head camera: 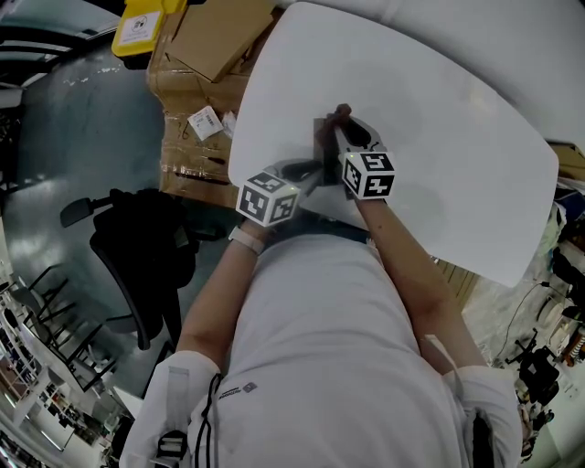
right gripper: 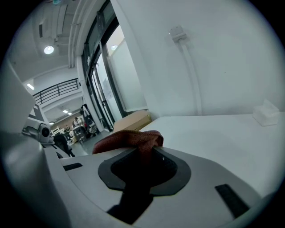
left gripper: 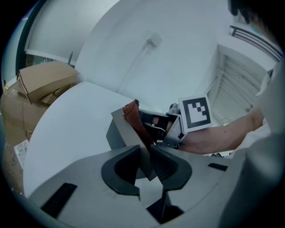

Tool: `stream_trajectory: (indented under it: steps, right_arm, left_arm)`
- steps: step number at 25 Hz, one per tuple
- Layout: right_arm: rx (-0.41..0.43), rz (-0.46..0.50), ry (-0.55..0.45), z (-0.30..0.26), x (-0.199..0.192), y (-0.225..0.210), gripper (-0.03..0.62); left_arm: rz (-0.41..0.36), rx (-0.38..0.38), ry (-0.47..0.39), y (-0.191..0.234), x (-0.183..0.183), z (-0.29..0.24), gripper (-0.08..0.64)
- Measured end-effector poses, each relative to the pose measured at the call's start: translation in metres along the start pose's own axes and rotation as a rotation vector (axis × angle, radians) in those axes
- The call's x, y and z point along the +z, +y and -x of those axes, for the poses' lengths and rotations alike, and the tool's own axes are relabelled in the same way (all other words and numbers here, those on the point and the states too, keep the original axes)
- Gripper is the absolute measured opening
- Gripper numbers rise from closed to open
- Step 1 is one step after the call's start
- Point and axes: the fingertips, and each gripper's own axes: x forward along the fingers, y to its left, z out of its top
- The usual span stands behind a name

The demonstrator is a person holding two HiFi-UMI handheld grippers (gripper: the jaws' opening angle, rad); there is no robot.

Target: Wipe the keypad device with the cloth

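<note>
The keypad device (left gripper: 121, 130) is a grey slab held tilted above the white table (head camera: 439, 137). My left gripper (left gripper: 147, 155) is shut on its near edge. A red-brown cloth (right gripper: 129, 139) is bunched in the jaws of my right gripper (right gripper: 144, 153), which is shut on it. In the left gripper view the cloth (left gripper: 134, 116) lies against the device's upper right edge, with the right gripper (left gripper: 176, 129) just behind it. In the head view both grippers meet over the table's near side, left gripper (head camera: 306, 175) and right gripper (head camera: 345, 128), with the device (head camera: 324, 146) between them.
Cardboard boxes (head camera: 206, 55) are stacked off the table's left edge, with a yellow item (head camera: 146, 23) beyond them. A black office chair (head camera: 137, 247) stands at the person's left. A small white box (right gripper: 267, 111) sits on the table near the wall.
</note>
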Motion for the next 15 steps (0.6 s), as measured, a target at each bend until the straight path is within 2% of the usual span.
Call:
stream_trajectory:
  steps: [10,15]
  right_arm:
    - [-0.113,-0.097,0.109,0.003,-0.040,-0.053,0.089]
    - [-0.118,-0.059,0.145,0.012,-0.047,-0.054,0.089]
  left_arm:
    - [0.003,-0.012,-0.008,0.001,0.000,0.000,0.069]
    - [0.008,-0.010,-0.017,0.000,0.002,0.001,0.069]
